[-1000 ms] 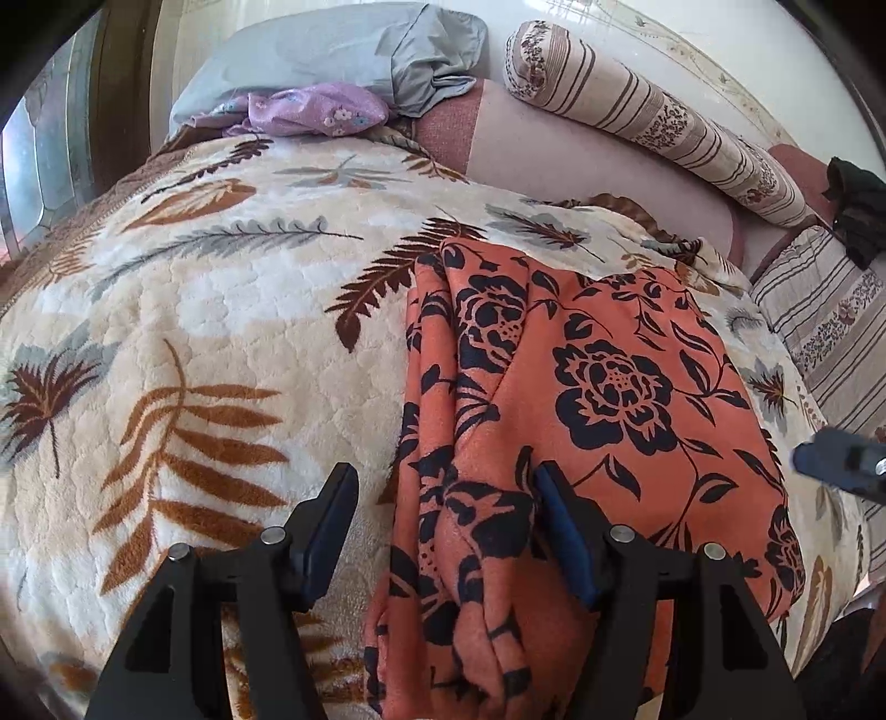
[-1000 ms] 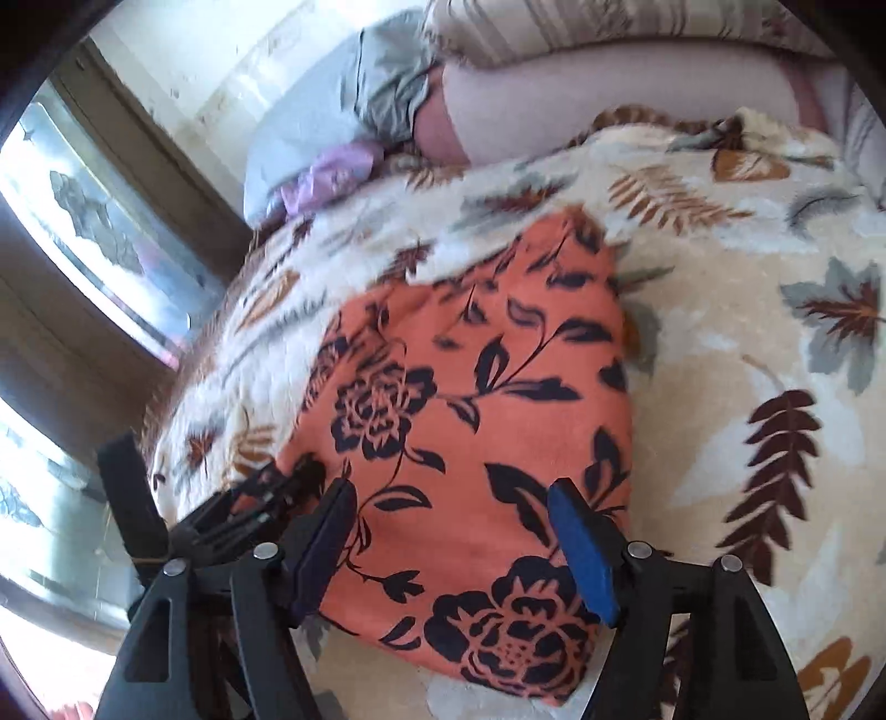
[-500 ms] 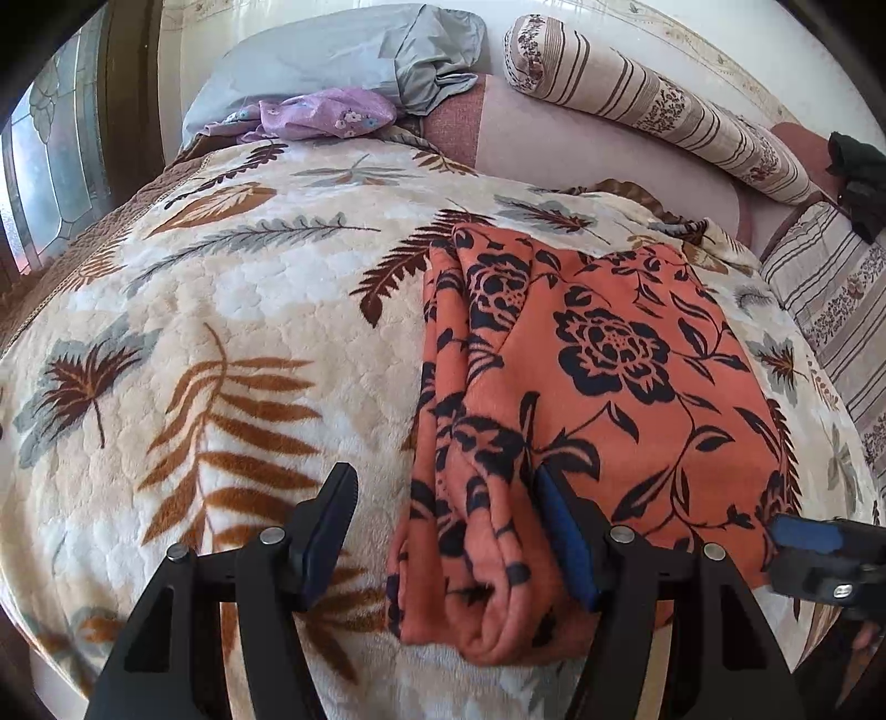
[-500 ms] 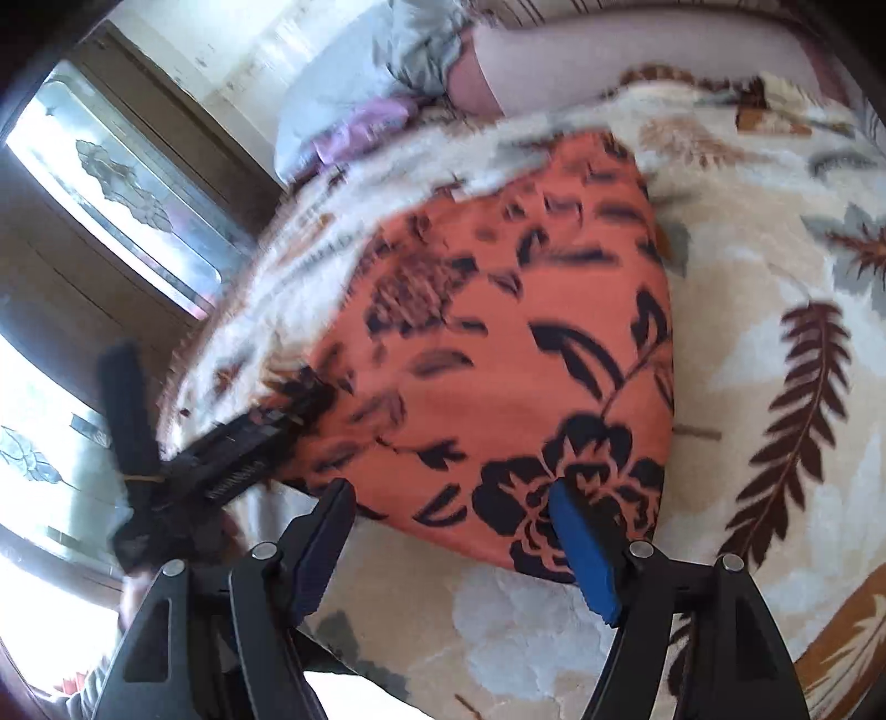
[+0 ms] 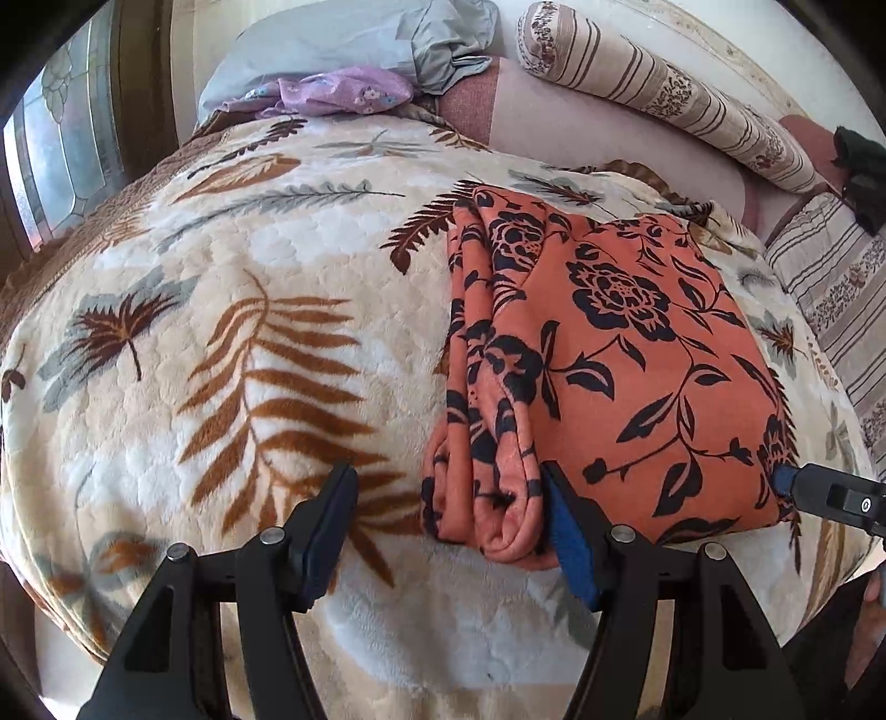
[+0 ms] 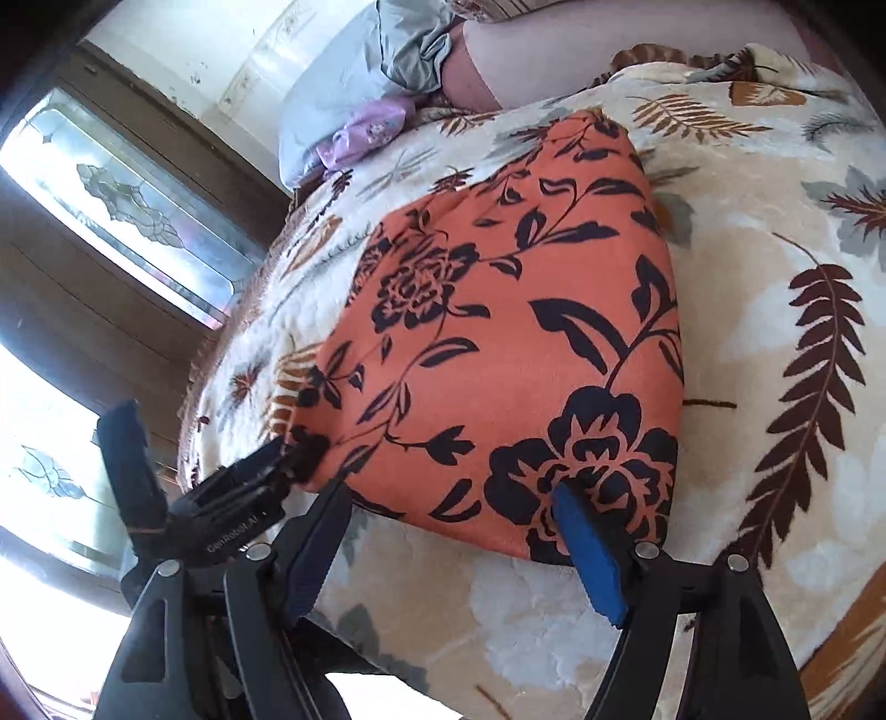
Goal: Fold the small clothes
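Observation:
An orange garment with black flowers [image 5: 620,354] lies folded on the leaf-patterned blanket [image 5: 221,332]; its thick layered fold runs along the left edge. My left gripper [image 5: 448,520] is open at the garment's near left corner, right finger against the fold end. In the right wrist view the same garment [image 6: 498,343] lies flat, and my right gripper [image 6: 454,531] is open at its near edge, right finger at the near right corner. The left gripper [image 6: 266,471] shows there at the near left corner, and the right gripper's tip [image 5: 819,493] shows in the left view.
A grey pillow [image 5: 360,50] and a purple floral cloth [image 5: 338,94] lie at the bed's head. A striped bolster [image 5: 664,99] and striped cushion [image 5: 836,299] sit far right. A stained-glass window [image 6: 138,205] is on the left. The bed's near edge is just below both grippers.
Both grippers have drawn back toward the garment's near edge. The garment's near end, draped forward before, now lies flat as a folded rectangle on the blanket.

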A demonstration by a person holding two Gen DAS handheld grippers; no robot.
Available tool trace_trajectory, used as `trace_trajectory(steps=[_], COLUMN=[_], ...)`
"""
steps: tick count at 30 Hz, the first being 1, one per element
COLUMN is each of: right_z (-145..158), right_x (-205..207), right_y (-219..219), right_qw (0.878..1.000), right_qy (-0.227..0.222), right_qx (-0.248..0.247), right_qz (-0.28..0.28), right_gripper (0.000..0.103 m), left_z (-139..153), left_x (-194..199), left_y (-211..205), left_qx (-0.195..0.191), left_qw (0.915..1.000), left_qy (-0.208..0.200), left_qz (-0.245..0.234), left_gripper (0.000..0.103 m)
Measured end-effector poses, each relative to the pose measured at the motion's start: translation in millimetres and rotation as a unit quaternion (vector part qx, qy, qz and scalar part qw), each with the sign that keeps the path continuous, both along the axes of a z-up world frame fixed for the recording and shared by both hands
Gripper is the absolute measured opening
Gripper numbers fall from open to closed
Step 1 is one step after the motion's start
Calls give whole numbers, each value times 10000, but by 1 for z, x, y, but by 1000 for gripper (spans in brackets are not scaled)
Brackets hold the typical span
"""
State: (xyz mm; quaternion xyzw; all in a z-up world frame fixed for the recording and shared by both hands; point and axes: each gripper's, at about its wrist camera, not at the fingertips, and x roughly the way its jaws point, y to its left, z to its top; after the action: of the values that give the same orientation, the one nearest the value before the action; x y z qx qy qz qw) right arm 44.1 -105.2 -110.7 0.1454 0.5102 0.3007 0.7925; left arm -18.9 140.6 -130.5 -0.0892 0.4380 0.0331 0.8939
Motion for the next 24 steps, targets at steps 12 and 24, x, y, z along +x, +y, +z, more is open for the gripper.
trace_trajectory(steps=[12, 24], right_z=[2, -40], right_x=[46, 134], right_y=[-76, -49], right_qw=[9931, 9921], right_qy=[262, 921], right_qx=[704, 668], right_qz=[-903, -525], right_gripper=[78, 44], left_z=[42, 8], left_x=[64, 156], left_y=[15, 21], left_qx=[-978, -1331], left_qw=[9944, 9883], left_qy=[-156, 590], left_qz=[-378, -463], left_gripper=[68, 15])
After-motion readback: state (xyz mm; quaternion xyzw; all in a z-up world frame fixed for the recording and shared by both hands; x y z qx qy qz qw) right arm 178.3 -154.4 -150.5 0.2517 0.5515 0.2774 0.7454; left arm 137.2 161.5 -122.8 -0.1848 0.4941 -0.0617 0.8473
